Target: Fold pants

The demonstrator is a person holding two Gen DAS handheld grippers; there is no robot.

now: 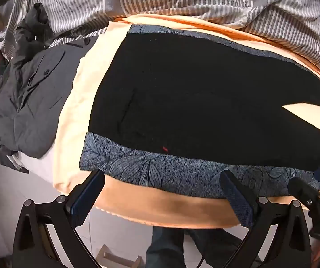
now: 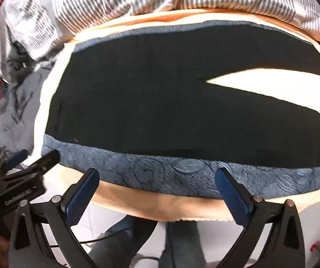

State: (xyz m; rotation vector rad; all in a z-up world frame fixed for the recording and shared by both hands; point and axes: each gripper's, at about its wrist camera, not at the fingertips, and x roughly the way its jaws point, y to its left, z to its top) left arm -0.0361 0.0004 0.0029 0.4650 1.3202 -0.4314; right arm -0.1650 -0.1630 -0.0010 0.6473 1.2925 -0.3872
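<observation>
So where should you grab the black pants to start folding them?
Probably at the near leg's hem, coming from the near bed edge. The black pants lie flat with legs splayed apart at the right, so a cuff edge is free to pinch. Both hand-held grippers hover open there.

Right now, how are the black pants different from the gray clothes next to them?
The black pants lie spread flat on the blue leaf-patterned cloth; the gray garment sits crumpled beside it. The pants look plain black, while the gray garment shows dark buttons. The pants' legs fork apart; the gray garment is a heap. Both lie on the bed.
</observation>
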